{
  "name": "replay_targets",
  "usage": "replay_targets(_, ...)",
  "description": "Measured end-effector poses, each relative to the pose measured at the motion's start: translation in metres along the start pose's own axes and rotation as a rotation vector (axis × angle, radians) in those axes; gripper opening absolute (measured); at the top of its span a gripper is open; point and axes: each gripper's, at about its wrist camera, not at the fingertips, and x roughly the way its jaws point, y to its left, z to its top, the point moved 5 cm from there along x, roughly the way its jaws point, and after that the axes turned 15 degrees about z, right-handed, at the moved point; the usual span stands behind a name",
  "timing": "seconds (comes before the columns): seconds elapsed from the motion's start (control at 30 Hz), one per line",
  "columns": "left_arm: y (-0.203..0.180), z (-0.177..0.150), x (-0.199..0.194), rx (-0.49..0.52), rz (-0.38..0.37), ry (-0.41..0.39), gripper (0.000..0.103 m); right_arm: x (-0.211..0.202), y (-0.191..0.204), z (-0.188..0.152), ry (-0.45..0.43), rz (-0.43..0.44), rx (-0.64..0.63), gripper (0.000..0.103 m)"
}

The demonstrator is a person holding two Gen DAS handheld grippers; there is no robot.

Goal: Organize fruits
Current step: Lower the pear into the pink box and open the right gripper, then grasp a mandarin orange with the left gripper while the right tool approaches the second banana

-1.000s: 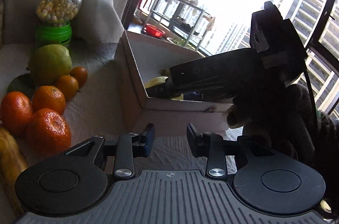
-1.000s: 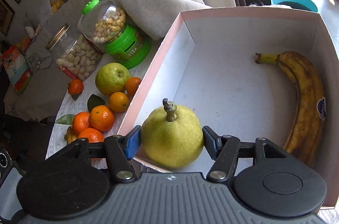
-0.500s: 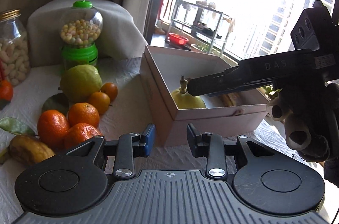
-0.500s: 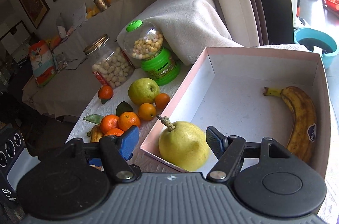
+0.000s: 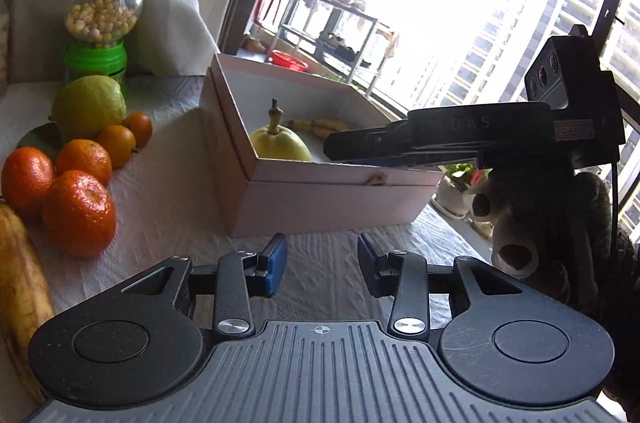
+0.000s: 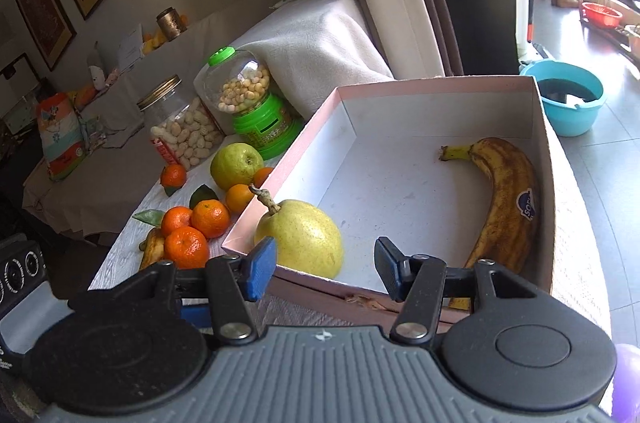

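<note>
A yellow pear (image 6: pixel 304 237) lies in the near left corner of the pink-rimmed box (image 6: pixel 440 81), with a spotted banana (image 6: pixel 506 199) at the box's right side. My right gripper (image 6: pixel 324 273) is open and empty, just behind and above the pear at the box's near edge. In the left wrist view the pear (image 5: pixel 280 145) and box (image 5: pixel 332 199) sit ahead. My left gripper (image 5: pixel 322 267) is open and empty over the tablecloth before the box. Several oranges (image 5: pixel 78 211), a green fruit (image 5: pixel 89 107) and another banana (image 5: pixel 18 287) lie left of the box.
A green candy dispenser (image 6: pixel 252 103) and a jar of nuts (image 6: pixel 182 129) stand behind the loose fruit (image 6: pixel 200 223). A draped white cloth (image 6: pixel 320 43) lies behind them. A blue basin (image 6: pixel 568 101) sits on the floor past the box. The right gripper's body (image 5: pixel 480 137) hangs over the box's right side.
My right gripper opened, let go of the pear in the box, and drew back and up. My left gripper shifted while staying open.
</note>
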Motion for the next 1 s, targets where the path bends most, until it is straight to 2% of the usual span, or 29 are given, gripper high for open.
replay_targets(0.1, 0.022, -0.003, -0.026, -0.044, 0.144, -0.041, 0.043, -0.006, 0.025, 0.005, -0.037, -0.074, -0.091, 0.058)
replay_targets(0.17, 0.048, -0.003, -0.043, -0.13, 0.236, -0.069, 0.043, -0.005, 0.046, 0.009, -0.056, -0.138, -0.18, 0.065)
replay_targets(0.27, 0.099, 0.0, -0.07, -0.28, 0.459, -0.121, 0.043, 0.004, 0.086, 0.011, -0.088, -0.184, -0.314, 0.077)
replay_targets(0.33, 0.13, 0.003, -0.086, -0.36, 0.558, -0.17, 0.043, 0.014, 0.11, 0.005, -0.097, -0.196, -0.392, 0.078)
replay_targets(0.4, 0.156, 0.01, -0.09, -0.399, 0.592, -0.21, 0.043, 0.026, 0.127, -0.005, -0.094, -0.179, -0.422, 0.08)
replay_targets(0.5, 0.191, 0.036, -0.075, -0.392, 0.611, -0.2, 0.043, 0.05, 0.146, -0.018, -0.039, -0.112, -0.414, 0.08)
replay_targets(0.6, 0.211, 0.061, -0.052, -0.302, 0.675, -0.222, 0.043, 0.072, 0.157, -0.032, 0.008, -0.07, -0.439, 0.08)
replay_targets(0.67, 0.218, 0.071, -0.036, -0.251, 0.707, -0.23, 0.043, 0.082, 0.161, -0.042, -0.006, -0.09, -0.49, 0.08)
replay_targets(0.73, 0.228, 0.077, -0.015, -0.222, 0.709, -0.214, 0.043, 0.09, 0.16, -0.049, -0.023, -0.097, -0.512, 0.08)
replay_targets(0.87, 0.232, 0.08, 0.02, -0.11, 0.725, -0.161, 0.043, 0.098, 0.155, -0.055, -0.062, -0.057, -0.492, 0.08)
replay_targets(1.0, 0.235, 0.076, 0.034, -0.091, 0.714, -0.136, 0.046, 0.103, 0.145, -0.058, -0.061, -0.039, -0.452, 0.08)
